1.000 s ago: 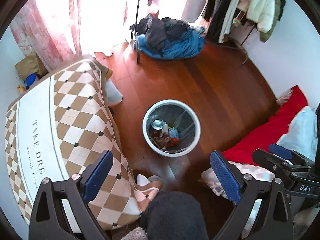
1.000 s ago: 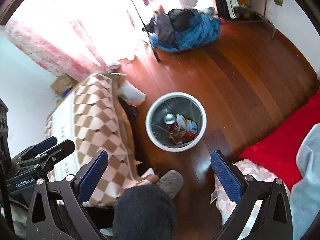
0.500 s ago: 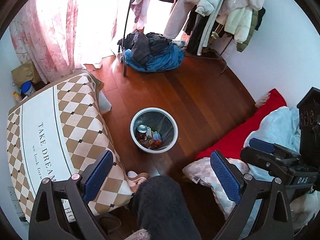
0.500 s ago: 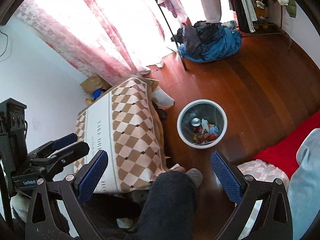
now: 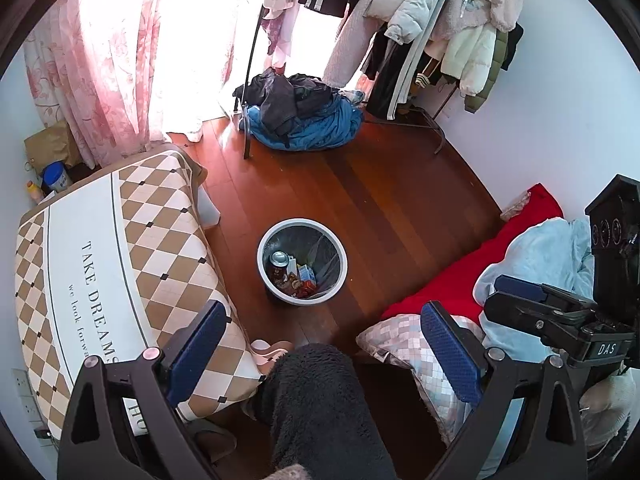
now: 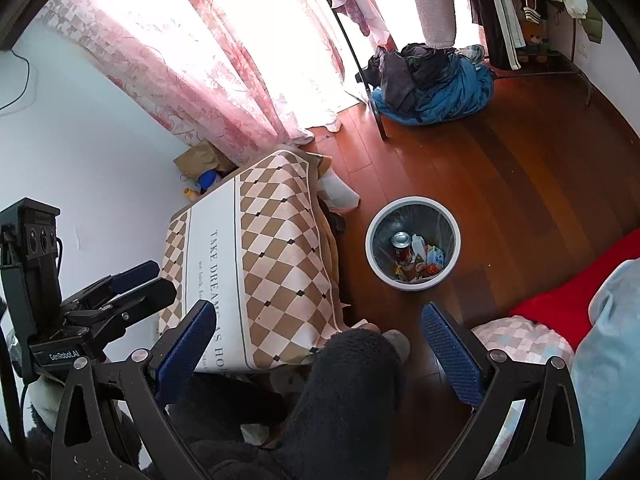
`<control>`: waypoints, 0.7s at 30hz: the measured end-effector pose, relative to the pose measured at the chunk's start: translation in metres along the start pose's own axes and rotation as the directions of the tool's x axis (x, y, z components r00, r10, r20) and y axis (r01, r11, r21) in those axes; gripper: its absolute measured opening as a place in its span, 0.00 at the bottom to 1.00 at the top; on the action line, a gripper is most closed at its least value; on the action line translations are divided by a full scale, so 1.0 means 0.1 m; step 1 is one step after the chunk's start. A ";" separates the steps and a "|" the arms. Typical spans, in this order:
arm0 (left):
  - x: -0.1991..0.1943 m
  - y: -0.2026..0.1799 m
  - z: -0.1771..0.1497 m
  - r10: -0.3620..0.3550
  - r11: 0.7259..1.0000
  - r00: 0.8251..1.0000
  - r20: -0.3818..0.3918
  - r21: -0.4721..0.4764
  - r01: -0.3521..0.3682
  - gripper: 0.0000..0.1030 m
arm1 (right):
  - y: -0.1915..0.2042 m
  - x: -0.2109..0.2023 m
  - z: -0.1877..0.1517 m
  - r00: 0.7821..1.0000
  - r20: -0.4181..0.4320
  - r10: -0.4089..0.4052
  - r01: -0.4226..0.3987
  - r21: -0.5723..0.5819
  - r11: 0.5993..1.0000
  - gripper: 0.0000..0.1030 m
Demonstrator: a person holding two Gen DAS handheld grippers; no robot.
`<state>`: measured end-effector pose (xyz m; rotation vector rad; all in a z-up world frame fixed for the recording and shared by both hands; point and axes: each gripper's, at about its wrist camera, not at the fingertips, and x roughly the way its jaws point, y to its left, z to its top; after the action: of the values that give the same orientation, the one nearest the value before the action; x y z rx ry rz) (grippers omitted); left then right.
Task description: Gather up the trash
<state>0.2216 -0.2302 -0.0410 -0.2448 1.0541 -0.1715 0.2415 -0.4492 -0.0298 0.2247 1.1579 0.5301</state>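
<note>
Currently both grippers empty, fingers spread wide, held high above the floor. Left to right in the left wrist view: one low table under a checkered cloth (image 5: 120, 248), left gripper (image 5: 324, 344) with jaws apart, one white trash bin (image 5: 262, 268) on the wooden floor holding one can (image 5: 279, 259) plus cartons and wrappers, one red blanket (image 5: 472, 264), right gripper (image 6: 320, 342) released too. One blue clothes pile (image 5: 304, 124) lies beyond the bin, well apart.
</note>
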 end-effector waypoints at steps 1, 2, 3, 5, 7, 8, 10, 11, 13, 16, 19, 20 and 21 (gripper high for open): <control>-0.01 0.00 -0.01 0.000 1.000 1.000 0.002 0.003 0.000 0.97 | 0.01 0.00 -0.01 1.000 -0.004 0.001 -0.001 -0.002 1.000 1.00; -0.02 0.00 -0.01 0.003 1.000 1.000 0.005 0.006 -0.003 0.97 | 0.01 0.00 -0.01 1.000 -0.007 0.001 -0.001 -0.002 1.000 1.00; -0.03 -0.01 -0.02 0.003 1.000 1.000 0.005 0.008 -0.003 0.97 | 0.02 0.00 -0.02 1.000 -0.012 0.002 -0.002 -0.005 1.000 1.00; -0.04 -0.01 -0.02 0.002 1.000 1.000 0.007 0.007 -0.003 0.97 | 0.02 0.00 -0.03 1.000 -0.015 -0.003 0.003 -0.008 1.000 1.00; -0.04 -0.01 -0.02 0.001 1.000 1.000 0.006 0.009 -0.001 0.99 | 0.02 -0.01 -0.03 1.000 -0.018 -0.002 0.002 -0.009 1.000 1.00; -0.04 -0.01 -0.02 0.000 1.000 1.000 0.006 0.008 0.000 1.00 | 0.02 -0.01 -0.03 1.000 -0.019 -0.002 0.002 -0.009 1.000 1.00; -0.04 -0.01 -0.02 0.000 1.000 1.000 0.006 0.005 0.000 1.00 | 0.02 0.00 -0.04 1.000 -0.021 -0.006 0.005 -0.010 1.000 1.00; -0.05 -0.03 -0.02 -0.001 1.000 1.000 0.006 0.003 0.001 1.00 | 0.03 0.00 -0.04 1.000 -0.023 -0.007 0.007 -0.011 1.000 1.00; -0.06 -0.03 -0.02 -0.003 1.000 1.000 0.006 0.003 0.003 1.00 | 0.03 0.00 -0.05 1.000 -0.026 -0.007 0.006 -0.009 1.000 1.00; -0.08 -0.05 -0.03 -0.005 1.000 1.000 0.005 0.002 0.005 1.00 | 0.06 0.00 -0.05 0.999 -0.027 -0.016 0.016 -0.014 1.000 1.00; -0.08 -0.06 -0.03 -0.008 1.000 1.000 0.005 0.006 0.008 1.00 | 0.07 0.00 -0.05 1.000 -0.024 -0.018 0.018 -0.012 1.000 1.00; -0.09 -0.07 -0.04 -0.007 1.000 1.000 0.005 0.007 0.007 1.00 | 0.08 0.00 -0.05 1.000 -0.023 -0.021 0.021 -0.013 1.000 1.00; -0.09 -0.06 -0.05 -0.011 1.000 1.000 0.005 0.008 0.011 1.00 | 0.07 -0.02 -0.05 0.999 -0.022 -0.025 0.024 -0.015 1.000 1.00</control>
<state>0.2131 -0.2344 -0.0344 -0.2436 1.0472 -0.1855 0.2342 -0.4447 -0.0270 0.1919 1.1765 0.5208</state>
